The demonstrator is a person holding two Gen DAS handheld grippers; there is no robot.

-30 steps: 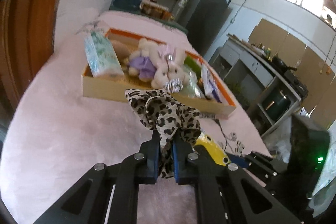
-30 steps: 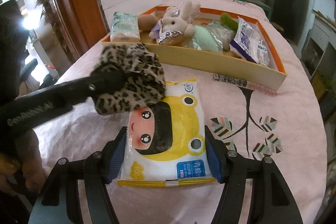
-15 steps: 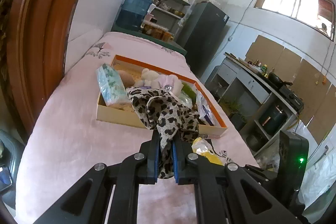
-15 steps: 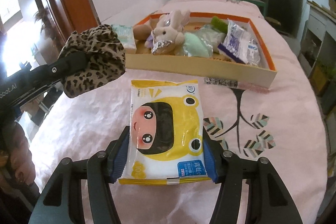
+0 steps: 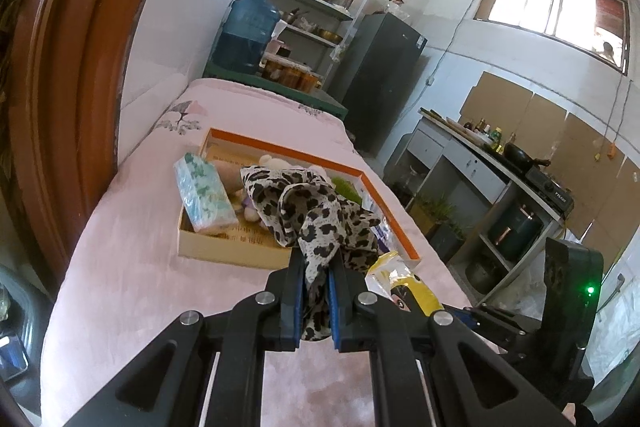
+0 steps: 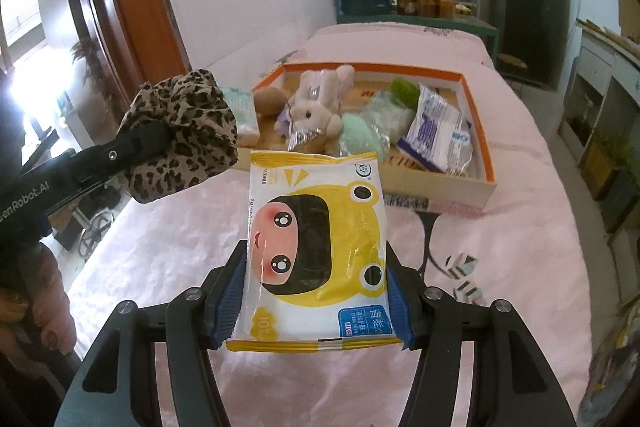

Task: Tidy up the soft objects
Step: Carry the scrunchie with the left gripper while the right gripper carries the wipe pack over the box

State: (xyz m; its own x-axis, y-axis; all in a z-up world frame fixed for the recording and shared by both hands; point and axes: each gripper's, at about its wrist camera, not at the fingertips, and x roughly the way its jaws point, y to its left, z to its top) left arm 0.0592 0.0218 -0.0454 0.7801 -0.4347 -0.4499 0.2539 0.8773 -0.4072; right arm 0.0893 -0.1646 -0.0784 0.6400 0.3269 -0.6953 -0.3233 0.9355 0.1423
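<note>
The left gripper (image 5: 316, 291) is clamped tight on a leopard-print cloth (image 5: 316, 215), its blue pads nearly meeting with the fabric bunched between them; the cloth billows up and forward from the jaws in a crumpled mass with no clear long axis, held in the air over the near edge of the orange-rimmed cardboard tray (image 5: 236, 251). In the right wrist view the same cloth (image 6: 180, 135) hangs at the tip of the left tool, above the pink-covered table (image 6: 520, 187) and beside the tray's near left corner. The right gripper (image 6: 316, 299) has just narrowed a little and its pads press both long sides of a yellow wipes packet (image 6: 316, 243) printed with a cartoon face; the packet is lifted off the cloth, its long axis running straight away from the tool toward the tray (image 6: 480, 131), printed side up, far end tilted slightly upward. The tray lies across the middle of the table and holds a tissue pack (image 5: 204, 193) at its left end, a plush rabbit (image 6: 316, 107), a pale green soft item (image 6: 360, 135) and a blue-and-white packet (image 6: 440, 135) toward its right end.
</note>
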